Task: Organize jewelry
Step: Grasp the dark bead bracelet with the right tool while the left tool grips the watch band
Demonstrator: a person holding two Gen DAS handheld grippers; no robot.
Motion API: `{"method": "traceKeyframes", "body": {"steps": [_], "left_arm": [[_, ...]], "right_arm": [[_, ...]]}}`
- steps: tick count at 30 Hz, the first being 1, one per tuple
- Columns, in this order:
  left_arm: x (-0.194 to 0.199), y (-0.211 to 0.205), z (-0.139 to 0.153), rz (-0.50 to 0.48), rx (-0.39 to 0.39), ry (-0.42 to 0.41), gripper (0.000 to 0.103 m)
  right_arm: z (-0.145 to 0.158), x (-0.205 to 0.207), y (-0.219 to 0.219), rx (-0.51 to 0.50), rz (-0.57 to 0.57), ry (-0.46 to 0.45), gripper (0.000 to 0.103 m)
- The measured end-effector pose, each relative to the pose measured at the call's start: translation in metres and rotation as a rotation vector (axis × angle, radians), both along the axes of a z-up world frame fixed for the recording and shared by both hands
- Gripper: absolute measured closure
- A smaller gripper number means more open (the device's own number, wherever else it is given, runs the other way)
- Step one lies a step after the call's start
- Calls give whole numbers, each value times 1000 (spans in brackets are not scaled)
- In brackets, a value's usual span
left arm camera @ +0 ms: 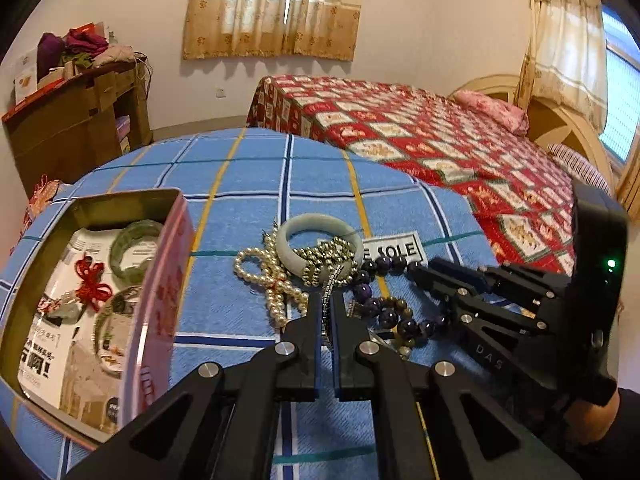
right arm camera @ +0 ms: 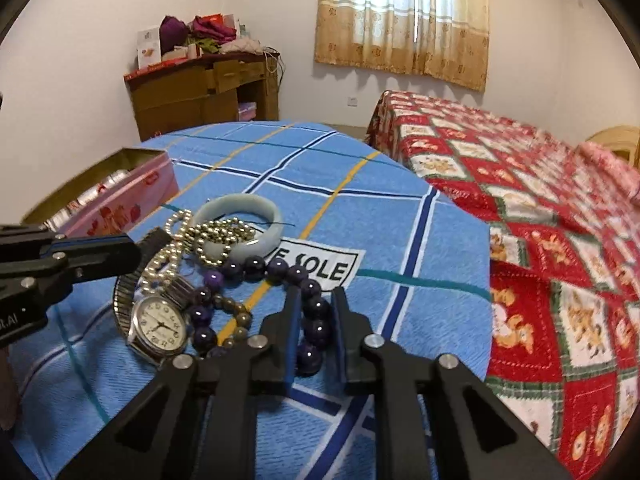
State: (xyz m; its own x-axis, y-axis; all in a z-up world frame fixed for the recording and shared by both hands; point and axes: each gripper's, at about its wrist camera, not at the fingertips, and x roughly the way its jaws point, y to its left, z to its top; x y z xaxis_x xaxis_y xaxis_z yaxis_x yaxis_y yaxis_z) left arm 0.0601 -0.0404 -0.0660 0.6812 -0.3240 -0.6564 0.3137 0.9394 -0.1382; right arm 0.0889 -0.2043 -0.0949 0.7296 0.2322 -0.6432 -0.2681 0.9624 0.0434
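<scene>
Left gripper [left arm camera: 326, 306] fingers nearly closed on the watch [right arm camera: 159, 326] band, beside the tin [left arm camera: 160, 280]. Right gripper [right arm camera: 316, 308] half open around the purple beads [right arm camera: 316, 330], gripping nothing. Lift slowly; strands are tangled.

Left claw [left arm camera: 327, 304] low over surface [left arm camera: 248, 184], fingers nearly together, thin metal band [left arm camera: 330, 286] of watch [right arm camera: 159, 327] pinched in narrow gap between them. In right wrist view, left claw enters from left of watch, tips over band. Right claw [right arm camera: 316, 300] also low, to right of watch, fingers parted, dark bead bracelet [right arm camera: 316, 322] lying between them, contact unclear. In left wrist view, right claw reaches in from right, hand [left arm camera: 596, 420] partly visible gripping handle at frame edge.
</scene>
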Motion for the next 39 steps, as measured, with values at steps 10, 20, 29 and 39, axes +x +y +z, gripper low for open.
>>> {"method": "traceKeyframes", "body": {"steps": [10,20,29,39], "left_arm": [[-14,6,33,15,-23,-95,101],[-21,20,55,44,-65,-145,103],[-14,12,37,5,-24,-85,103],[-17,-8,4,-41,0,12,34]], "right_arm": [[13,-5,-8,64,4,19,87],[47,-18,-7,120,37,-54,87],[52,-20,-4,107,56,-57,87],[32,-36,-23,75,33,-3,87]]}}
